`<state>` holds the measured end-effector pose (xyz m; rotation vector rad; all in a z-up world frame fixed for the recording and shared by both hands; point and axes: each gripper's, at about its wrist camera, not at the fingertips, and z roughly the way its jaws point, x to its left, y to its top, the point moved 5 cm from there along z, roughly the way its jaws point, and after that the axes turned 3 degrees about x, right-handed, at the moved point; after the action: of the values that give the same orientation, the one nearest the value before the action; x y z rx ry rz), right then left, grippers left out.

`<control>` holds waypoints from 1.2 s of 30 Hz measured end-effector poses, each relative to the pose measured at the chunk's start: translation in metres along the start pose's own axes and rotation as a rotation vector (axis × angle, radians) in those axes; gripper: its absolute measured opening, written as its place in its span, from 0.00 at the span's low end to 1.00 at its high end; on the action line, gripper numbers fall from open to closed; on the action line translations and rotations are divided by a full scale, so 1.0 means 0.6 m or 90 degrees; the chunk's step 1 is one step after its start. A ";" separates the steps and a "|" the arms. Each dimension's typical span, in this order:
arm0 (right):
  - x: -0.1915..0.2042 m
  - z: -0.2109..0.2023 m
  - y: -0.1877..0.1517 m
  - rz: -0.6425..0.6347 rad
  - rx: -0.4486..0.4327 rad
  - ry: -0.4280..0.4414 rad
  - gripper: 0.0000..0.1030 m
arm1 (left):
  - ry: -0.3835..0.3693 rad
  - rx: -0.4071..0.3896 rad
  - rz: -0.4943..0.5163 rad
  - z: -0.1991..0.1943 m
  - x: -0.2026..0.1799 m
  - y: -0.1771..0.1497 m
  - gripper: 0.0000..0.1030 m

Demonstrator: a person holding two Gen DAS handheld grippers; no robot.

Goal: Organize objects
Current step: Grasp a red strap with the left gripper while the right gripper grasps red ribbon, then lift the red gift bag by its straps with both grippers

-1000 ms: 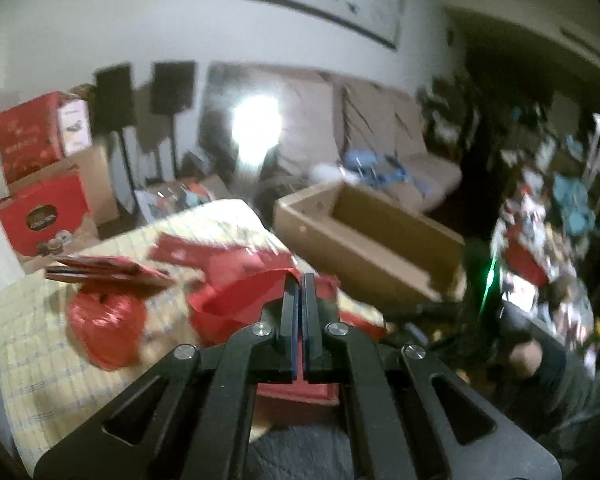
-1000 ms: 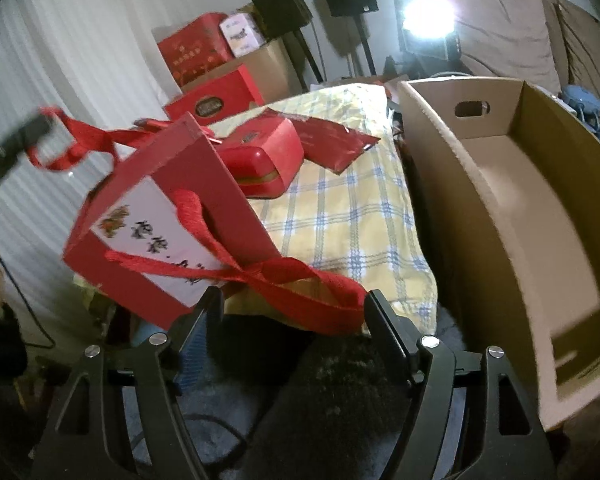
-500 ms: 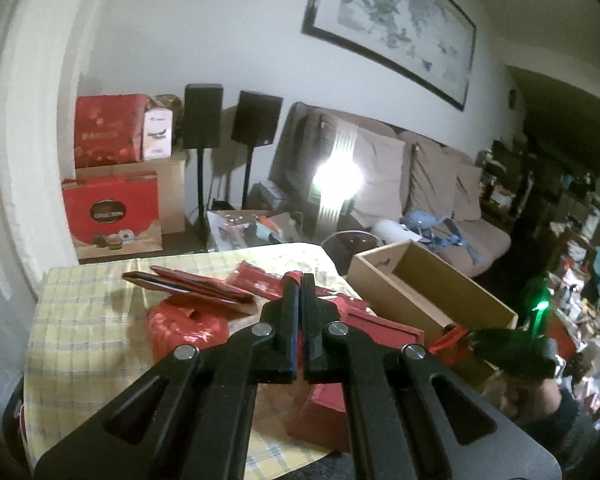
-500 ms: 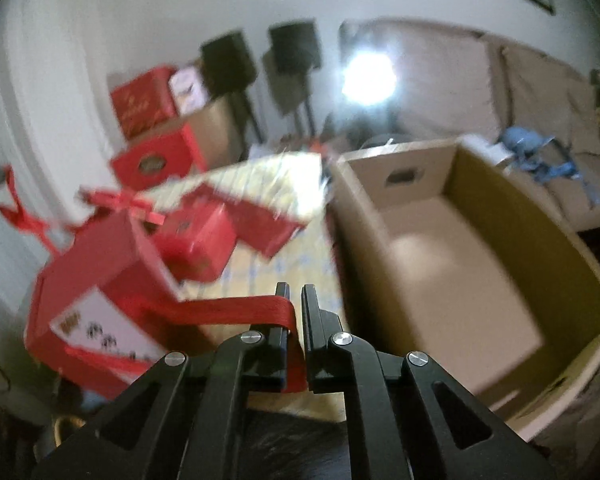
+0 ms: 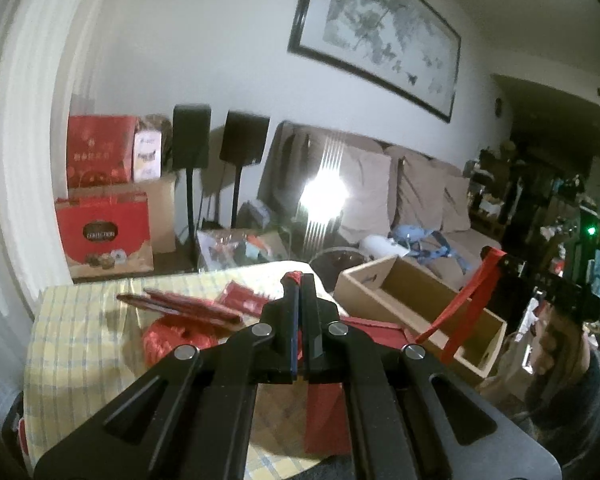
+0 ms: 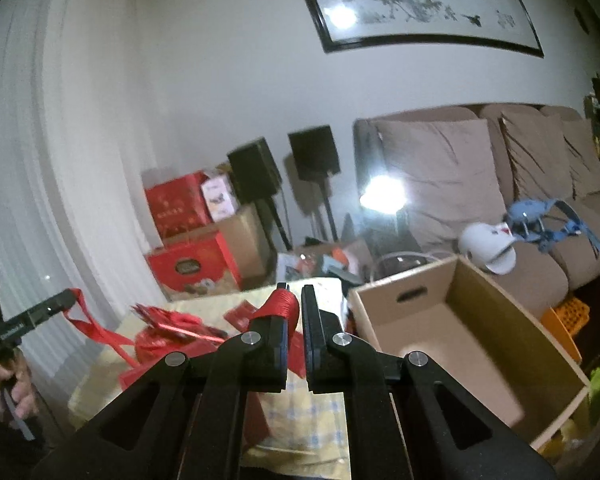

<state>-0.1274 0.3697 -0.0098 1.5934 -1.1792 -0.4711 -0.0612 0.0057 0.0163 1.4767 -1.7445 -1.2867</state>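
A red gift bag (image 5: 327, 412) with two red ribbon handles hangs between my grippers at the near edge of the checked table (image 5: 80, 340). At the bottom centre of the left wrist view, my left gripper (image 5: 299, 280) is shut on one ribbon handle (image 5: 293, 278). My right gripper (image 6: 295, 290) is shut on the other ribbon handle (image 6: 284, 304). Each gripper shows in the other's view: the right gripper (image 5: 502, 260) holds a taut ribbon, the left gripper (image 6: 66, 300) holds its loop. An open, empty cardboard box (image 6: 460, 340) stands right of the table.
A red round bundle (image 5: 172, 338) and flat red envelopes (image 5: 188, 306) lie on the tablecloth. Behind are red gift boxes (image 5: 104, 232), two black speakers on stands (image 5: 192, 140), a bright lamp (image 5: 324, 200) and a sofa (image 6: 500, 184). A hand (image 6: 4, 392) grips the left tool.
My right gripper closed on the second ribbon handle and rose, pulling it taut. The bag came up from its tilted rest on the table edge. The left gripper rose a little.
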 end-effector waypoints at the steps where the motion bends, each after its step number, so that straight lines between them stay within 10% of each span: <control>1: 0.002 -0.001 0.005 -0.001 -0.003 0.005 0.05 | 0.004 -0.005 0.003 -0.003 -0.001 0.003 0.01; 36: 0.083 -0.039 -0.030 -0.076 0.037 0.205 0.04 | 0.135 -0.046 0.041 -0.073 -0.022 0.041 0.01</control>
<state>-0.0794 0.3379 -0.0046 1.7215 -0.8649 -0.2453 -0.0314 0.0024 0.0588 1.4467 -1.5789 -1.1045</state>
